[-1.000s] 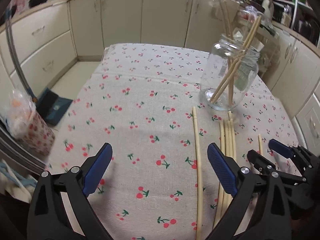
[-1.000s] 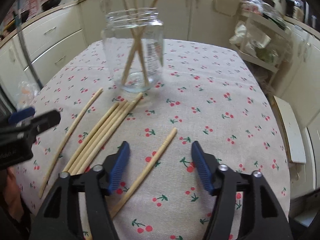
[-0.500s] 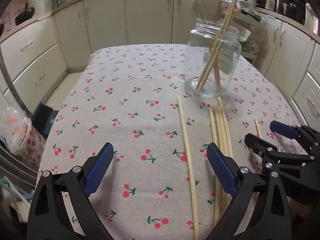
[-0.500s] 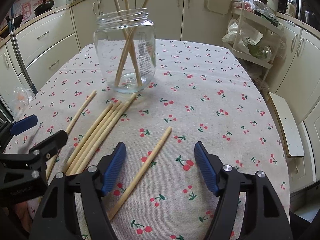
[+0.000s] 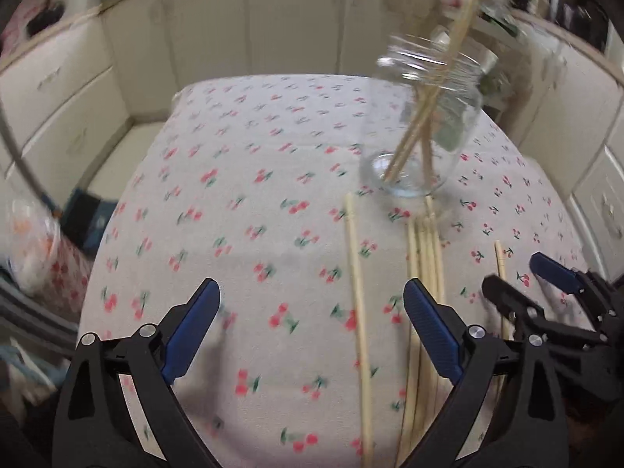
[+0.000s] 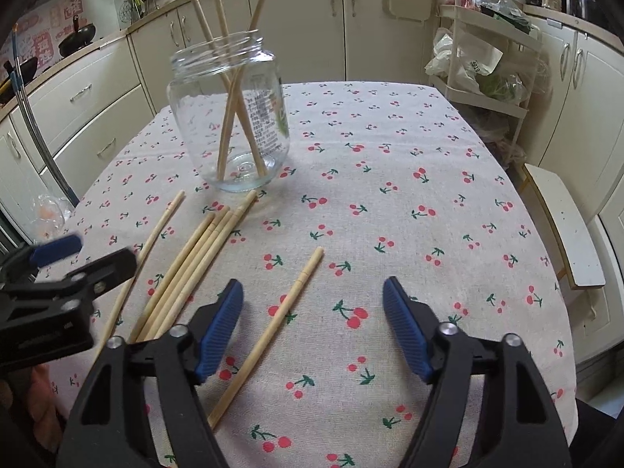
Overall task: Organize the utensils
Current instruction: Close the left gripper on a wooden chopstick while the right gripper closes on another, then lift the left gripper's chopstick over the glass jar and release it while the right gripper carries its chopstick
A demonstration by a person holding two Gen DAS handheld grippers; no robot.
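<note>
- left gripper (image 5: 308,335): jaws spread wide, nothing between the blue pads; it hangs low over the cherry-print tablecloth (image 5: 241,195) at the near edge. a single chopstick (image 5: 357,284) lies lengthwise between the two fingers, nearer the right one, untouched.
- right gripper (image 6: 312,327): jaws spread wide, holding nothing. one loose chopstick (image 6: 273,331) lies on the cloth, its near part passing just beside the left pad, not pinched.
- glass jar (image 6: 230,117): stands upright on the tablecloth, far from both grippers, left of centre in the right wrist view. three chopsticks in the jar (image 6: 230,89) lean crossed inside it, tips rising above the rim.
- bundle of chopsticks (image 6: 191,265): several lie side by side, touching one another, just near of the jar base; their far tips reach close to the jar.
- in the left wrist view the bundle runs under the right finger, and the jar appears blurred at the far right.
- white cabinets (image 6: 304,23) line the far wall; a wire rack with plastic bags (image 6: 479,62) stands at the far right of the table.
</note>
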